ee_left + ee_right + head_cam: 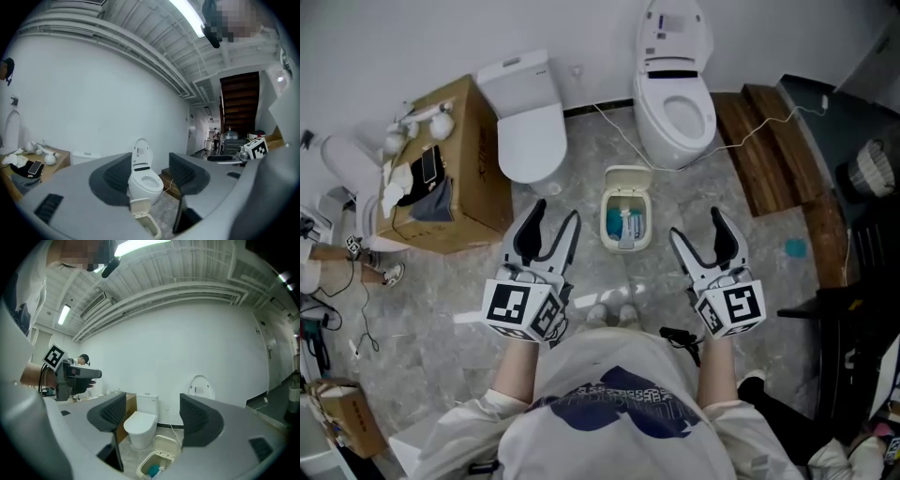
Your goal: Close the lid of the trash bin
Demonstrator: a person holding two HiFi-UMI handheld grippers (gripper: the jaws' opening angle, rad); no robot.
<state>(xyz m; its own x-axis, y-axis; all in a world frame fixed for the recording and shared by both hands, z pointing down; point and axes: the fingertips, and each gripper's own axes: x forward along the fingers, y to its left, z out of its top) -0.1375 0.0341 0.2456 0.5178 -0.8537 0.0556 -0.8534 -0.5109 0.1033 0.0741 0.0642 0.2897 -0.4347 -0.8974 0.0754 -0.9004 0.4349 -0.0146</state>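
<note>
The small trash bin (627, 220) is seen on the floor (450, 291) ahead of the jaws, between the left gripper (555, 212) and the right gripper (695, 225), and it is touched by neither. Its lid (627, 176) is stood up open, and blue and white things (623, 223) are seen inside. Both pairs of jaws are held apart with nothing in them.
</note>
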